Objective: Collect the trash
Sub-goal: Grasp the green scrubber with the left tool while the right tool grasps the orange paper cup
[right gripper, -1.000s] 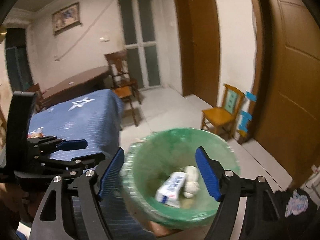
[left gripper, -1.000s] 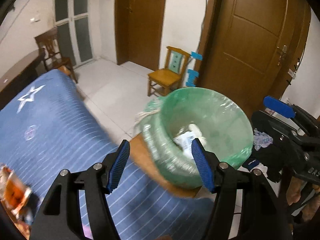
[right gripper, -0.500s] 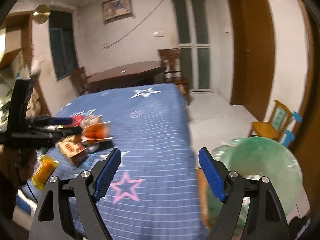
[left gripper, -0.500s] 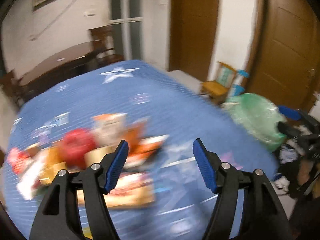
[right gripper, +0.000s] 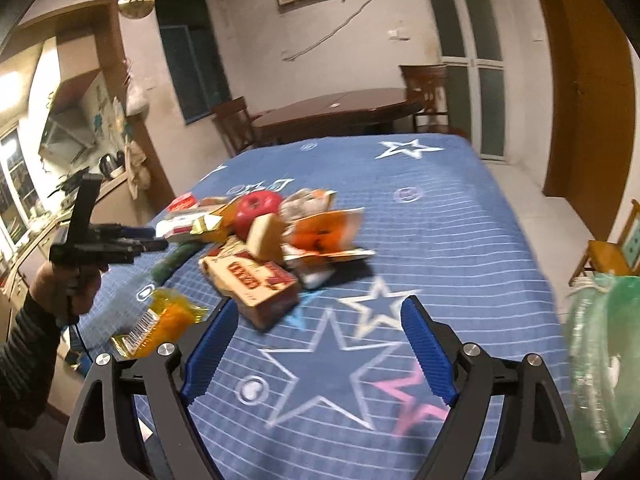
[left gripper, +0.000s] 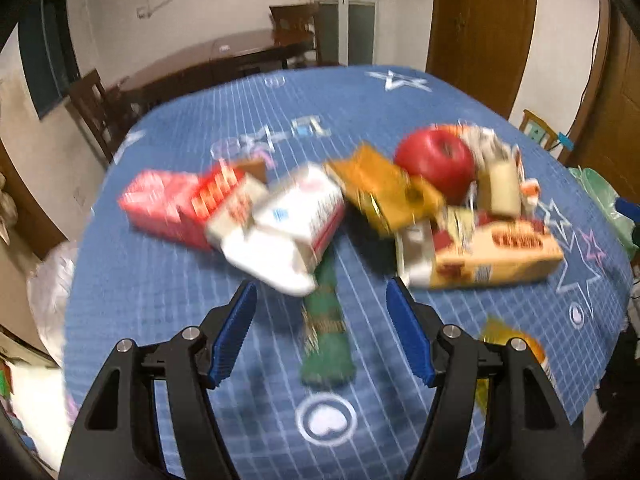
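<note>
Step in hand, by my judgement: reaching for the next piece. Left tongs (left gripper: 321, 334) stand wide and empty over a green wrapper (left gripper: 326, 332) on the desk (left gripper: 168, 300). Right tongs (right gripper: 318, 346) are opening, nothing between them. Trash pile (right gripper: 276, 236) lies mid-desk; green bin (right gripper: 600, 364) at the right edge. Next move calls for lowering onto the wrapper and closing.

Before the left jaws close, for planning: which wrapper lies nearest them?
The dark green wrapper, lying alone between the open jaws; the others sit farther back.

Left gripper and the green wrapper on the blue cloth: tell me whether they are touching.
Apart. The left wrist view shows the left gripper open above the green wrapper, with blue tablecloth visible between each finger and the wrapper.
</note>
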{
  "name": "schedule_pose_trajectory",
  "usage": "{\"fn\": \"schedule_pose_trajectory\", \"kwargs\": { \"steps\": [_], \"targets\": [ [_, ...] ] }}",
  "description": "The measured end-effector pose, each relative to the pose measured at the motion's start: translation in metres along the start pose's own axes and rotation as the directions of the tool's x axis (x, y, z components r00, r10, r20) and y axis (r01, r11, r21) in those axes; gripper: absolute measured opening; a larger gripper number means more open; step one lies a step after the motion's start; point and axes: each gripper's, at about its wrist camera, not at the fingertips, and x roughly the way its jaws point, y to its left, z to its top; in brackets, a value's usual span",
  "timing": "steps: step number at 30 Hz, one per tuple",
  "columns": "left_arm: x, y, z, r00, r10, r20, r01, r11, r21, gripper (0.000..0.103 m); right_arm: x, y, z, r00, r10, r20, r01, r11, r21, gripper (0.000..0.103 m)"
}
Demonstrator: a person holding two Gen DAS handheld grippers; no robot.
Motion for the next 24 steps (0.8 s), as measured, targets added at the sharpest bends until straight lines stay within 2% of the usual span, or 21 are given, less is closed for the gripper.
{"fn": "schedule_pose_trajectory", "kwargs": {
  "steps": [7,10,12,13,14,16,18,22,24],
  "targets": [
    [0.034,0.001,-0.004,0.998,0.036,-0.047,-0.038,0.999,-0.037,0.062,0.044,0.031,0.004,0.995,0.053,-0.085,-0.059,0.996,-0.063,0.083],
    [0.045,0.004,-0.005,0.996,0.049,-0.073,-0.053,0.997,-0.050,0.043,0.060,0.029,0.011,0.993,0.052,-0.109,-0.058,0.997,-0.060,0.079],
    [0.046,0.006,-0.005,0.997,0.040,-0.065,-0.044,0.997,-0.067,0.034,0.071,0.022,0.018,0.993,0.044,-0.114,-0.047,0.998,-0.029,0.070],
    [0.046,0.007,-0.006,0.997,0.043,-0.060,-0.047,0.996,-0.073,0.027,0.076,0.016,0.023,0.992,0.039,-0.116,-0.041,0.999,-0.009,0.067],
    [0.046,0.008,-0.007,0.998,0.040,-0.058,-0.044,0.996,-0.081,0.025,0.082,0.011,0.027,0.992,0.043,-0.122,-0.042,0.999,0.013,0.063],
    [0.045,0.009,-0.009,0.998,0.039,-0.051,-0.044,0.995,-0.092,0.025,0.098,-0.007,0.032,0.985,0.088,-0.151,-0.068,0.989,0.132,0.062],
    [0.041,0.009,-0.014,0.998,0.046,-0.046,-0.050,0.995,-0.088,0.025,0.112,-0.030,0.033,0.979,0.144,-0.147,-0.097,0.952,0.290,0.060],
    [0.038,0.003,-0.019,0.998,0.052,-0.042,-0.056,0.995,-0.084,0.025,0.128,-0.047,0.031,0.981,0.149,-0.124,-0.085,0.906,0.414,0.055],
    [0.039,0.001,-0.019,0.998,0.051,-0.042,-0.055,0.995,-0.085,0.025,0.135,-0.058,0.029,0.980,0.169,-0.104,-0.097,0.867,0.488,0.051]
  ]
}}
